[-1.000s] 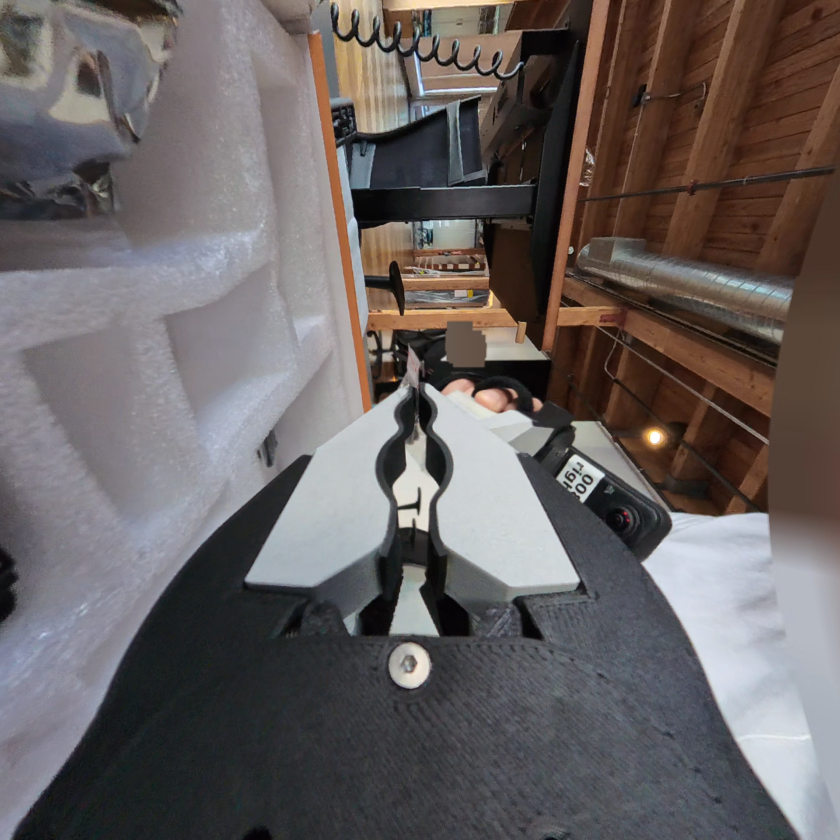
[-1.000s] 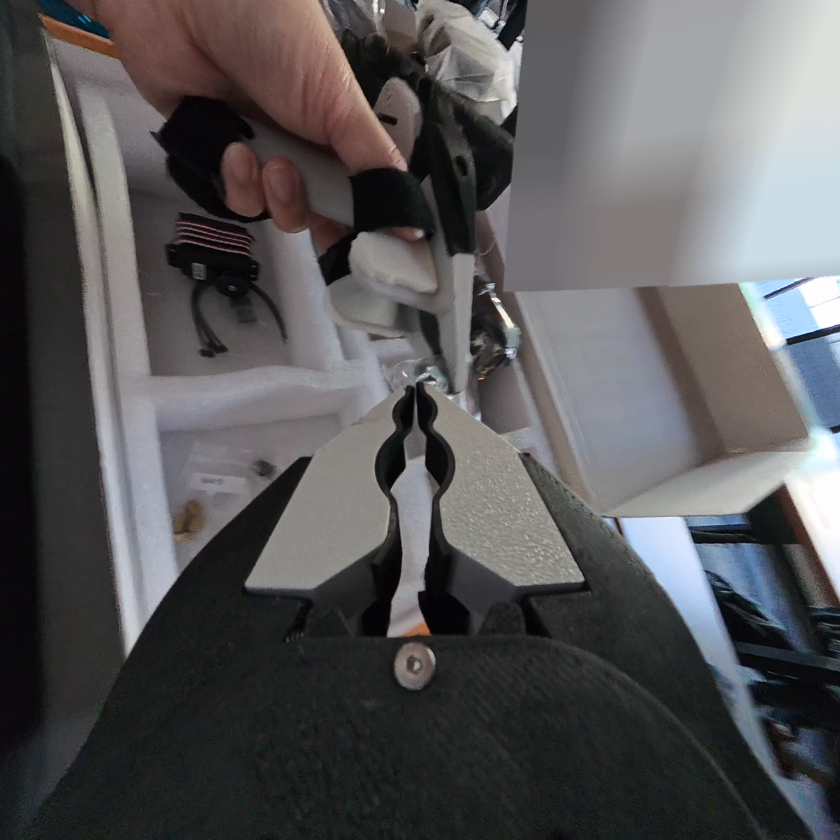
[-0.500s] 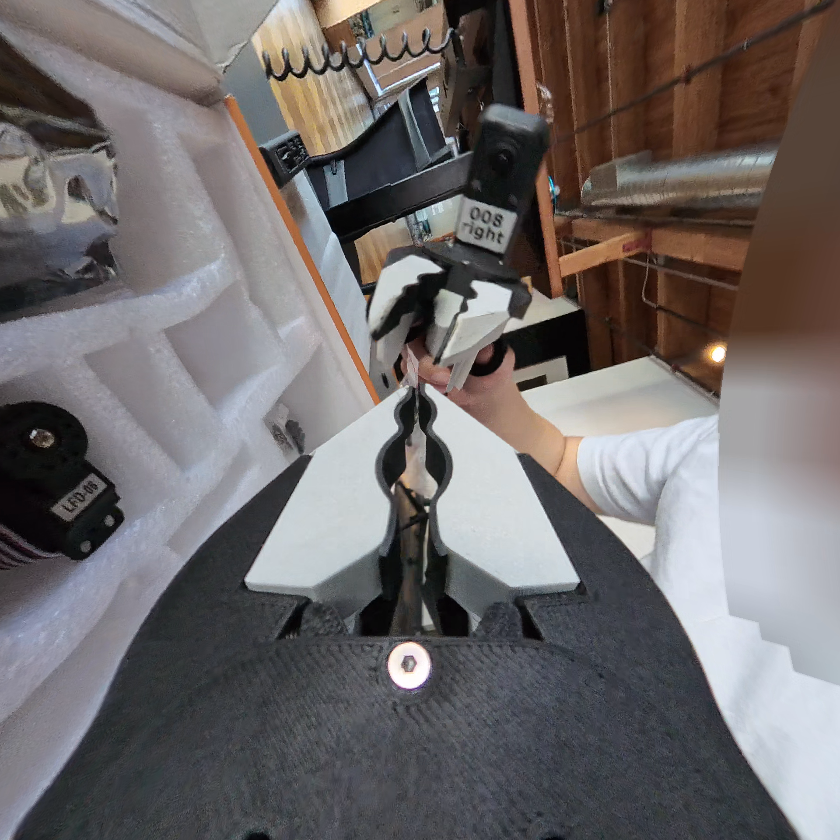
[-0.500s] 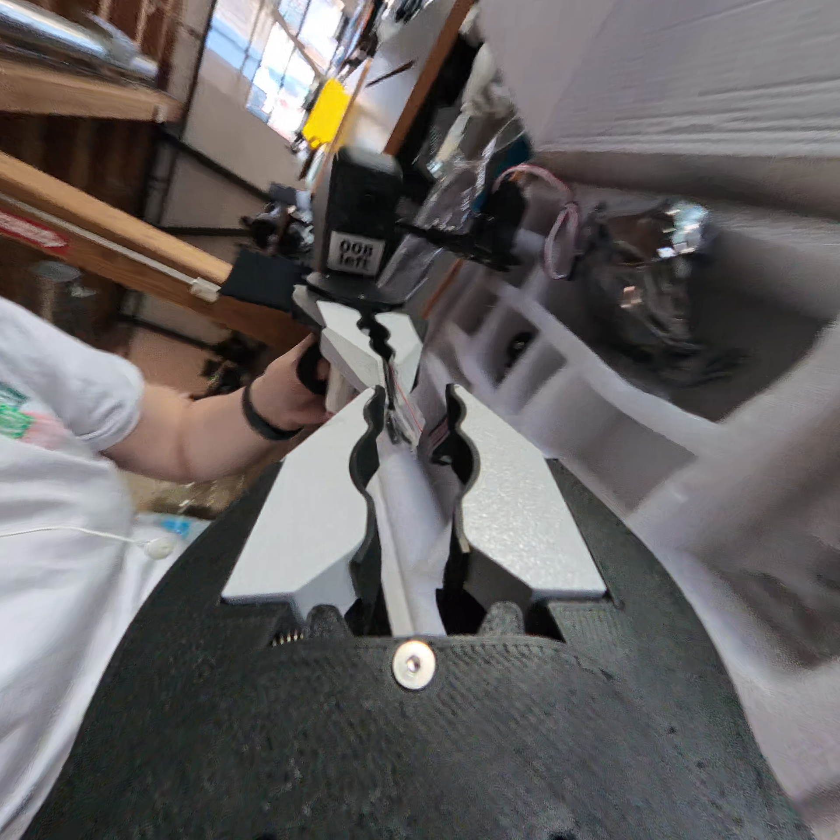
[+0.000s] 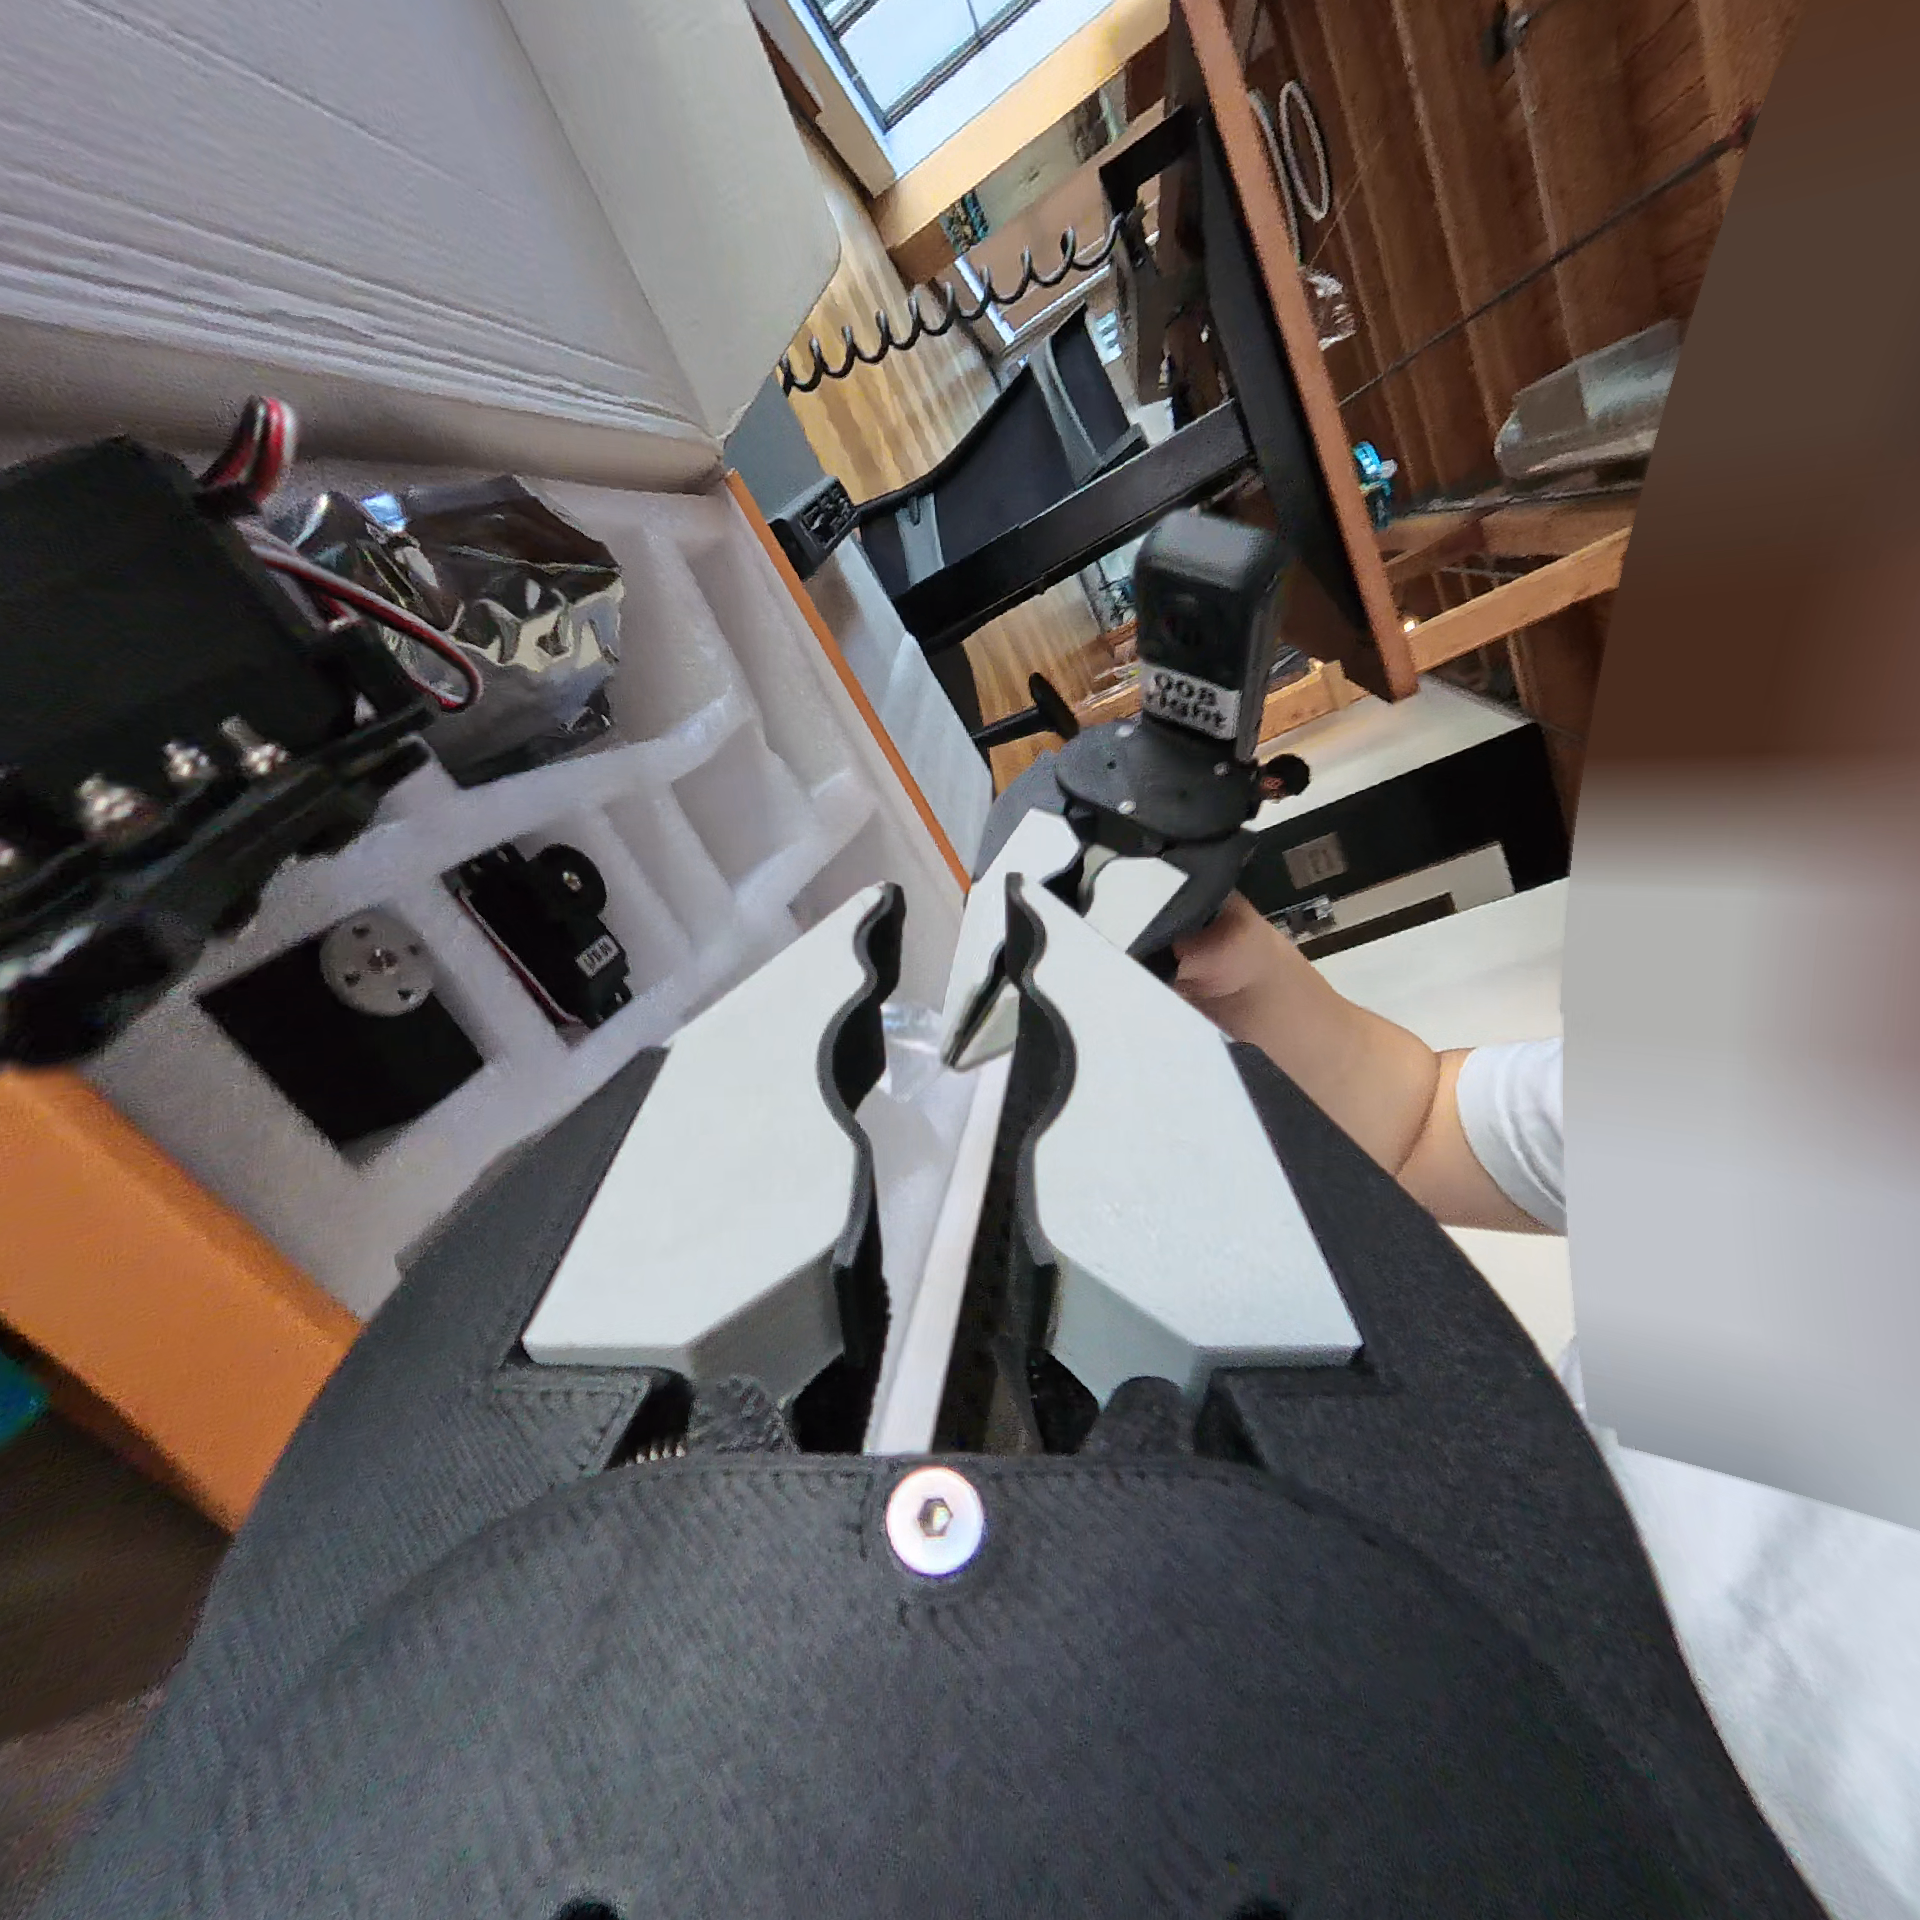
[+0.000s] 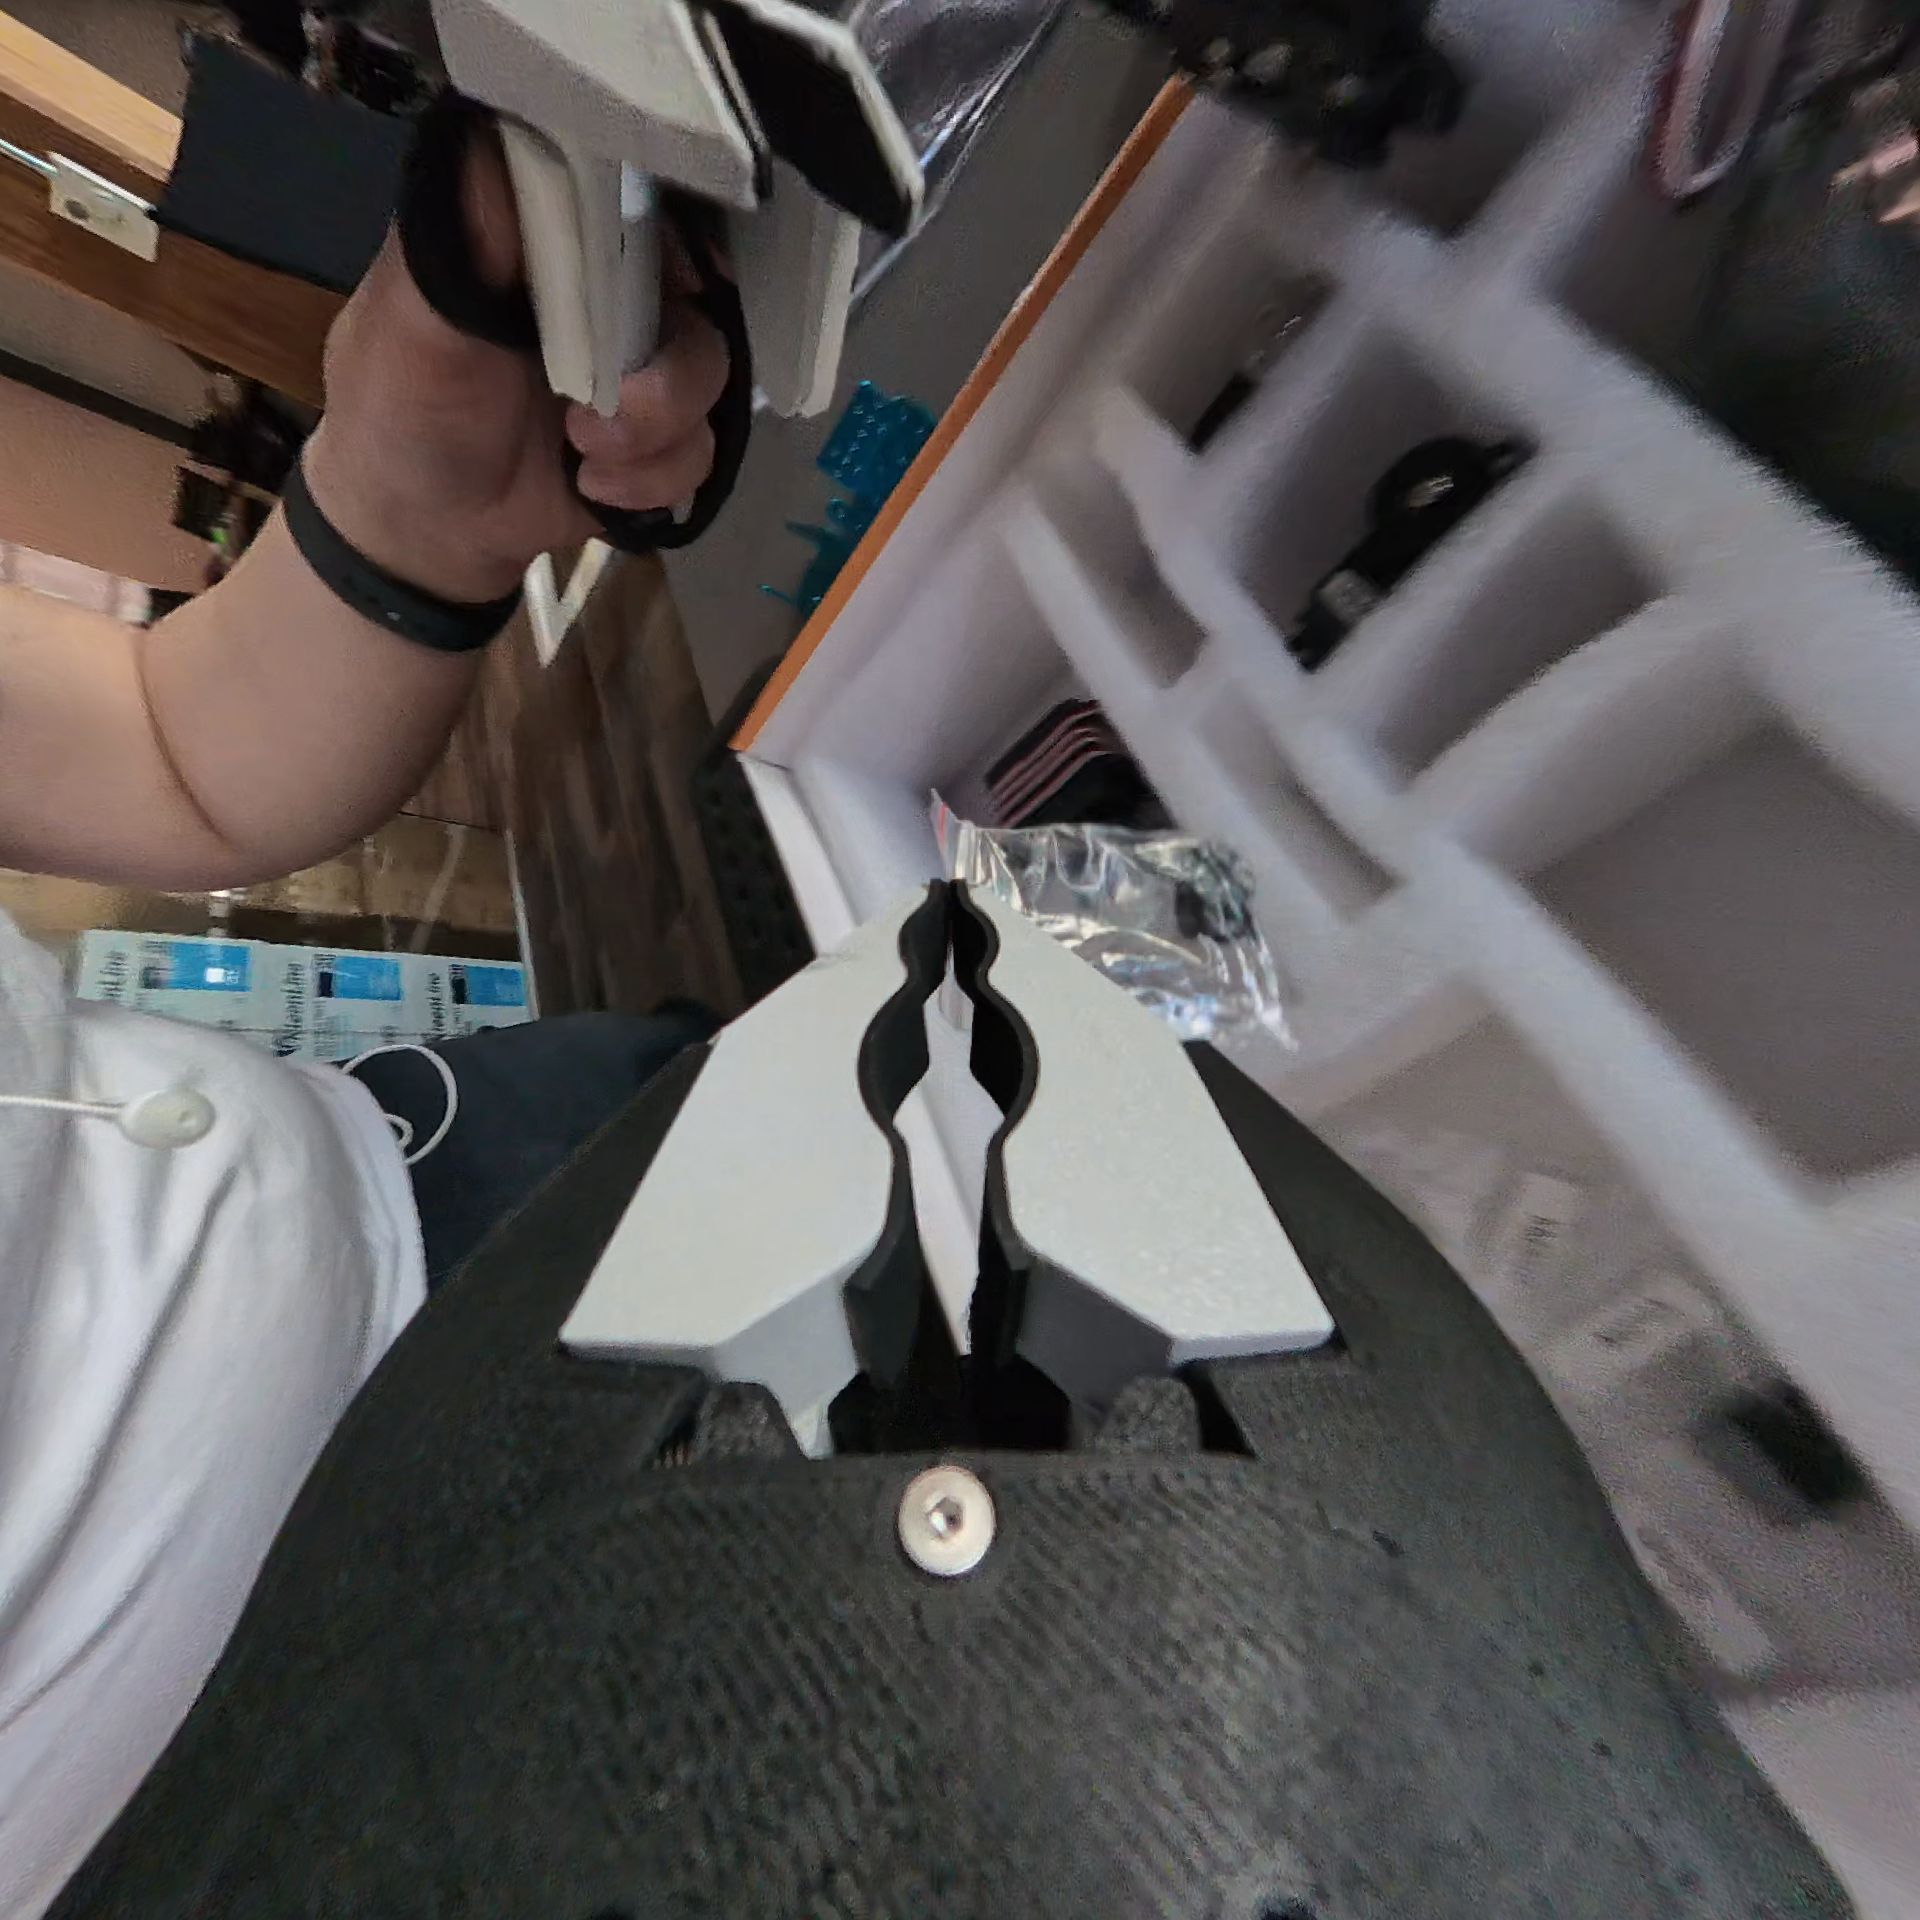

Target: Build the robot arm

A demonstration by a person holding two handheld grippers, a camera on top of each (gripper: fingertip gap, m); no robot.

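Right gripper (image 6: 951, 894), fingertips pinched together, holds a clear plastic bag (image 6: 1127, 935) at its corner just over a white foam tray (image 6: 1558, 790); a hand (image 6: 488, 416) grips the other gripper above-left of the tray.

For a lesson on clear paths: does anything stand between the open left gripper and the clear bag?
Nothing visible does. The bag shows right in the gap of the left gripper. Only the right gripper is there too, shut, it seems, on the bag's edge.
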